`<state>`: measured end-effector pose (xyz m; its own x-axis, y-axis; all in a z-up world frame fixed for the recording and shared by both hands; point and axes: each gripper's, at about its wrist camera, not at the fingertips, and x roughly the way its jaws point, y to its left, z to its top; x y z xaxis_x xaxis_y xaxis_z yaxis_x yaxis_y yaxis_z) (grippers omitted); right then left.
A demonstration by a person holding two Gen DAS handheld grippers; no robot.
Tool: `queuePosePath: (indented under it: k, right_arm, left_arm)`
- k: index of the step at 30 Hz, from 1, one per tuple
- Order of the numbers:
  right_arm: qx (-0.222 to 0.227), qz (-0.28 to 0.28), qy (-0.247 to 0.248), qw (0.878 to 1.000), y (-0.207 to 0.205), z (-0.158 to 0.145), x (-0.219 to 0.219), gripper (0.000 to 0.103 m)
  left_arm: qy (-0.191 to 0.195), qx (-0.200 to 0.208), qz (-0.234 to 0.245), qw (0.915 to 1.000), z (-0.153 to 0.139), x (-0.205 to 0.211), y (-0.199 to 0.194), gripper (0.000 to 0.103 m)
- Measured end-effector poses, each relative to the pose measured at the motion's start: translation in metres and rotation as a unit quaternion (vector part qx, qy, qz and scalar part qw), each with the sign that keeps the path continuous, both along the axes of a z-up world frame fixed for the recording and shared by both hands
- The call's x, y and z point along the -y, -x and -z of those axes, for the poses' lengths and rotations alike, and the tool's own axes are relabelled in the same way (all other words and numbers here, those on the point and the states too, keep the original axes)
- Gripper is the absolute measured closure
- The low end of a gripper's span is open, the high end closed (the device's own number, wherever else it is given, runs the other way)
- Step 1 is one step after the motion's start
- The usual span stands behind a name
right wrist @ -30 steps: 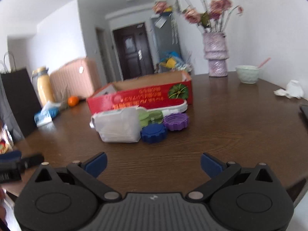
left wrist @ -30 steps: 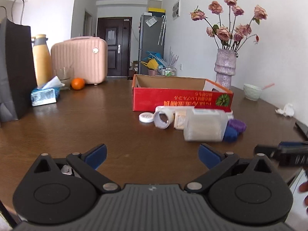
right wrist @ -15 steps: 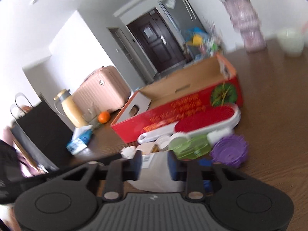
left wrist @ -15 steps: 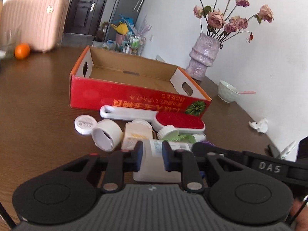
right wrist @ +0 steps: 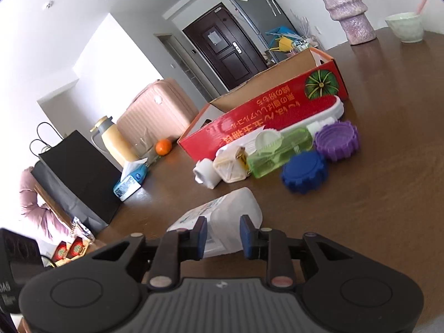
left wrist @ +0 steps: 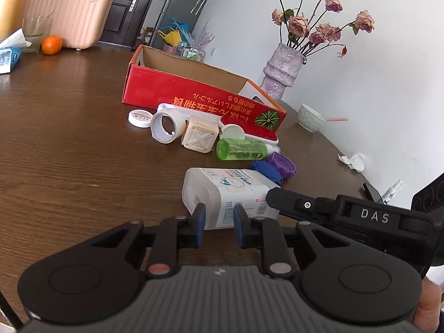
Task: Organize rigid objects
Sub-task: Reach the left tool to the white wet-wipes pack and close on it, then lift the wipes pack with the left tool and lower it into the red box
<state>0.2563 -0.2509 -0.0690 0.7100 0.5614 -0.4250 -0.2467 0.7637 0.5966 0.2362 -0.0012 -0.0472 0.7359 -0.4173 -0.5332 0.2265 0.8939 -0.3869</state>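
A translucent white plastic container (left wrist: 224,191) with a printed label is held between both grippers, a little above the brown table. My left gripper (left wrist: 219,222) is shut on one end. My right gripper (right wrist: 222,236) is shut on the other end (right wrist: 230,216). Behind lie a green bottle (left wrist: 241,149), a blue lid (right wrist: 304,170), a purple lid (right wrist: 337,140), a beige square jar (left wrist: 199,137), a white ring (left wrist: 166,126), a small white cap (left wrist: 140,117) and a red-and-white brush (right wrist: 319,111). An open red cardboard box (left wrist: 194,91) stands behind them.
A purple vase with roses (left wrist: 283,69), a pale bowl (left wrist: 310,116) and crumpled tissue (left wrist: 353,161) are at the right. A pink case (left wrist: 69,11), an orange (left wrist: 51,45), a glass (left wrist: 34,33), a tissue pack (right wrist: 130,183) and a black bag (right wrist: 75,177) are at the left.
Both grippers went from open to shut on the white container. It has come away from the other objects toward me, and the green bottle and lids behind it now show.
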Motion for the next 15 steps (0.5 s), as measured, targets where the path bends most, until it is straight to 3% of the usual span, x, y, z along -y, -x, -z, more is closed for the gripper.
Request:
queuePosePath:
  k: [6,13,15]
  right_arm:
    - [-0.003,-0.009,-0.022,1.000,0.001,0.000,0.000,0.075]
    - [-0.025,-0.003,-0.022,0.999,-0.014,0.007,0.002,0.075]
    - [-0.031,-0.004,-0.027,0.999,-0.021,0.009,0.002,0.074]
  left_arm:
    - [0.005,-0.002,-0.025,0.9997,0.001,-0.010,-0.005,0.076]
    - [0.053,-0.015,-0.030,0.9980,-0.002,-0.024,-0.027,0.074]
    - [0.061,-0.034,-0.036,0.9969,0.001,-0.027,-0.039,0.064]
